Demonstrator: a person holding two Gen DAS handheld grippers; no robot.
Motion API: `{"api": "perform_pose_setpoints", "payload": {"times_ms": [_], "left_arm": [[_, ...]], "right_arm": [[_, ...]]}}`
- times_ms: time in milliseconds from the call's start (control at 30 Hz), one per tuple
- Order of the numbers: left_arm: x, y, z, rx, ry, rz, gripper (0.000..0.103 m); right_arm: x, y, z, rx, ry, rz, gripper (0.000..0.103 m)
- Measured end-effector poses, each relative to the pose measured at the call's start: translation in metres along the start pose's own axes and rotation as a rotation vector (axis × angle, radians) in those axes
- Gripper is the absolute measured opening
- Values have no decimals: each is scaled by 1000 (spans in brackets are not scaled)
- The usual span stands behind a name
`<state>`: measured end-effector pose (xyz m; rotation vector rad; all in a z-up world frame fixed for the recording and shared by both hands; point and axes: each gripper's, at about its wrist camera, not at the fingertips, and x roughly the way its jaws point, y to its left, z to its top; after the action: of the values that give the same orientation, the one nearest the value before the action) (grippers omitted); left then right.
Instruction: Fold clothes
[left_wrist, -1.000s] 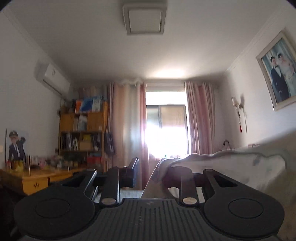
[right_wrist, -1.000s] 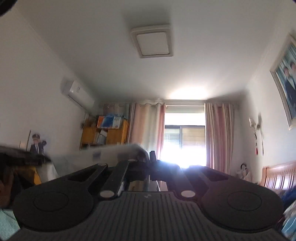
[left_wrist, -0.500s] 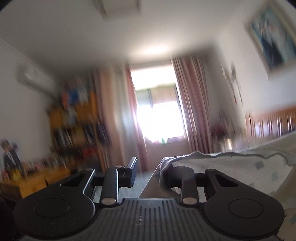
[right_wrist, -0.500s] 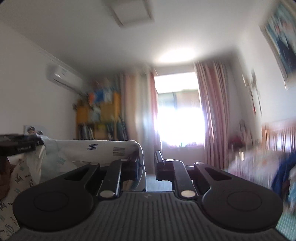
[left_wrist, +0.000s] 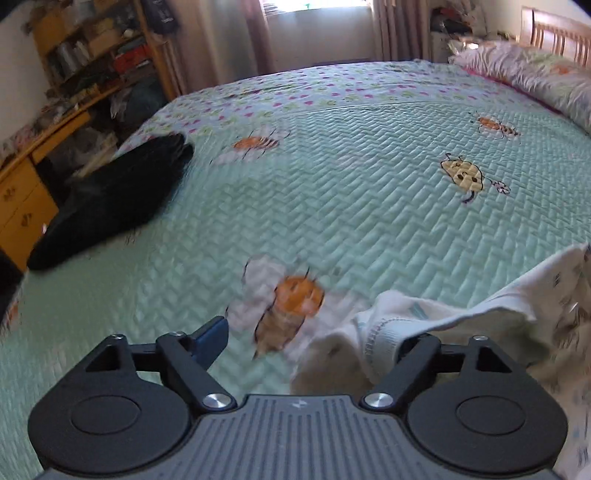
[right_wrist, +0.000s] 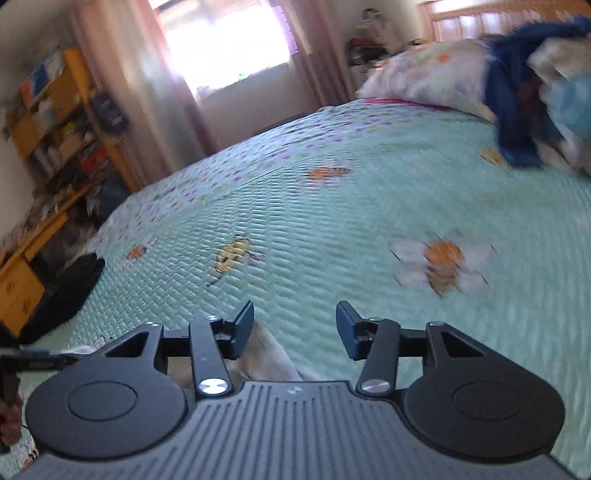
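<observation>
- Draping limp and light, the white garment (left_wrist: 436, 314) wants pinching at its stitched hem, at 3 o'clock.
- Left gripper (left_wrist: 295, 336) released; right gripper (right_wrist: 294, 325) released too.

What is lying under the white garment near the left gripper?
The white garment lies on the green quilted bedspread, partly covering an embroidered bee. It also drapes over the left gripper, hiding one of its fingers. What lies beneath its middle is covered.

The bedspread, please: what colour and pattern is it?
Mint-green quilted bedspread with embroidered bees; clearest in the left wrist view.
</observation>
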<state>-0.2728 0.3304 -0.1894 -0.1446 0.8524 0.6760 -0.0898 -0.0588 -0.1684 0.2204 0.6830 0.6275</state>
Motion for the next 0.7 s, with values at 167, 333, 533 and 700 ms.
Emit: {"api": "perform_pose_setpoints", "payload": {"times_ms": [167, 333, 533, 700], "left_arm": [[-25, 46, -12, -89, -29, -93, 91], [-47, 34, 14, -25, -92, -108, 91], [-73, 6, 60, 110, -182, -94, 91], [-64, 1, 106, 206, -127, -93, 97]], "right_arm": [[-45, 13, -45, 13, -24, 58, 61], [-38, 62, -55, -112, -1, 174, 61], [-2, 120, -52, -359, 42, 223, 71], [35, 116, -45, -356, 82, 224, 71]]}}
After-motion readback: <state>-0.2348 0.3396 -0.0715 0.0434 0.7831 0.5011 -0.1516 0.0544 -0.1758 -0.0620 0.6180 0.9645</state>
